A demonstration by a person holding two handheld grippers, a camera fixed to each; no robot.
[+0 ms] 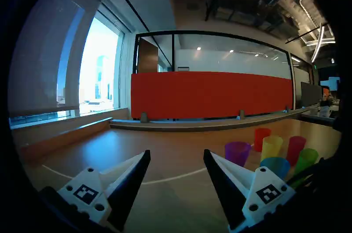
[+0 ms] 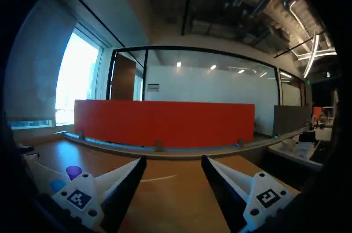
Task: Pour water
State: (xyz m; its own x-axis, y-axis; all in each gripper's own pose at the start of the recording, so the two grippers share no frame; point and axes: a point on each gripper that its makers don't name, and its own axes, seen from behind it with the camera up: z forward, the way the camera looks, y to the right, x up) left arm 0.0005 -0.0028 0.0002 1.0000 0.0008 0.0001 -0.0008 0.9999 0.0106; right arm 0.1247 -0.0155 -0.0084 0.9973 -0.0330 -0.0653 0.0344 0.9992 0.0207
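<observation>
Cups are the things on which the coming move turns. From the left hand-held gripper (image 1: 176,154), whose jaws are spread wide with nothing between them, a cluster is seen at about two o'clock on the wooden table (image 1: 167,145). A purple cup (image 1: 237,151) stands nearest the right finger, followed by a red cup (image 1: 261,136), a yellow cup (image 1: 271,146), a blue cup (image 1: 275,165), a pink cup (image 1: 295,147) and a green cup (image 1: 306,159). All are stood upright and close together, long axes vertical. They appear to be translucent plastic, smooth and slightly tapered. Whether any holds water cannot be told. From the right hand-held gripper (image 2: 174,159), likewise held wide and empty, the purple cup (image 2: 73,172) and blue cup (image 2: 57,185) are found small at eight o'clock, beyond the left finger. The left hand is judged the nearer, so a short reach toward two o'clock would be called for.
</observation>
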